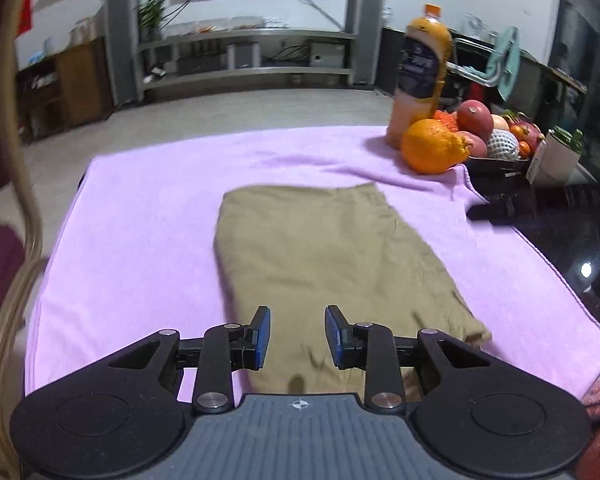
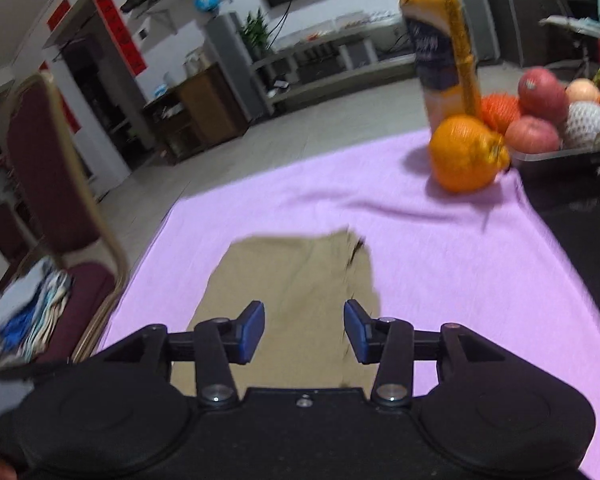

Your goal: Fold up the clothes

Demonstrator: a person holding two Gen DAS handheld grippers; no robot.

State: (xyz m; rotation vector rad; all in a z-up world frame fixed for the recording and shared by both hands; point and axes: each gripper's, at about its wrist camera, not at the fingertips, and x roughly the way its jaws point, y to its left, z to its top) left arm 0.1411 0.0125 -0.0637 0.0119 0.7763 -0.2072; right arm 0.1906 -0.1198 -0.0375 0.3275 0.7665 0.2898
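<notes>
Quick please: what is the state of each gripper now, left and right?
Left gripper: open, holding nothing, above the khaki garment.
Right gripper: open, holding nothing, also above the garment.

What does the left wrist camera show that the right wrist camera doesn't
Only the left wrist view shows the dark remote-like object on the bare black tabletop and the white planter. Only the right wrist view shows the pile of clothes on the maroon chair. Both show the khaki garment on the purple towel, the juice bottle, the big orange, and open, empty fingers.
</notes>
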